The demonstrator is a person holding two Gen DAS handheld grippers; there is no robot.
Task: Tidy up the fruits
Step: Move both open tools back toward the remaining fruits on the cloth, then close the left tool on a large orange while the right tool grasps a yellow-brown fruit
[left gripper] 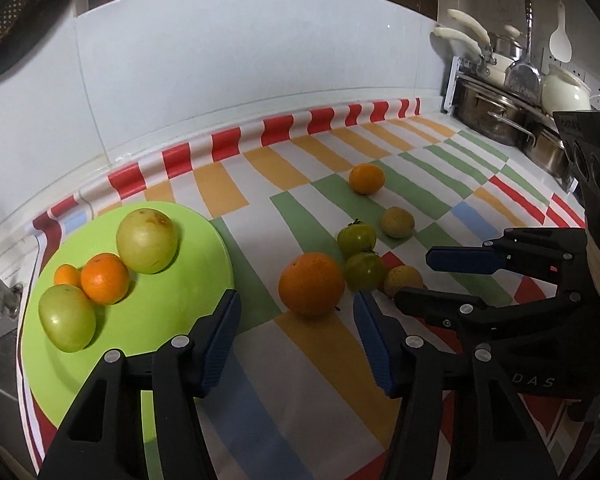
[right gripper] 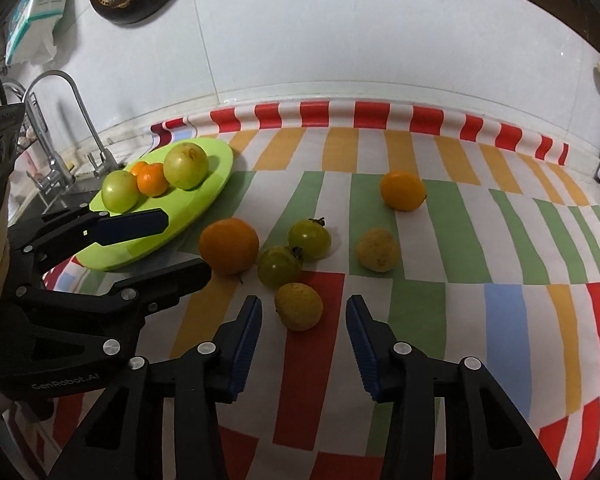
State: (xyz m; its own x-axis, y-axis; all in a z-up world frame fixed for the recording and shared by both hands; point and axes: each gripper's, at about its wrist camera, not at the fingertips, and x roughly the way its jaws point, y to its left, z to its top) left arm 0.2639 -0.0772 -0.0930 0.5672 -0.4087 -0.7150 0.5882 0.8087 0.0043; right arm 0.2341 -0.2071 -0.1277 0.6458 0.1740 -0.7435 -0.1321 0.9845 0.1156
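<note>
Left hand-held gripper hovers spread and empty before a large orange; green plate holds four fruits.

My two views are dim, indoor light from above. Soft shadows under fruit on my cloth. Mild glare on the wall tiles. Strong fisheye bending, black corners. Centre sharp, edges soft.

Green plate sits at the left of the left wrist view with four fruits on it: a big pale green one, a green tomato, an orange and a tiny orange. Loose on the cloth mid-frame: a big orange, two green tomatoes touching, two yellowish fruits, and a small orange farther back.
</note>
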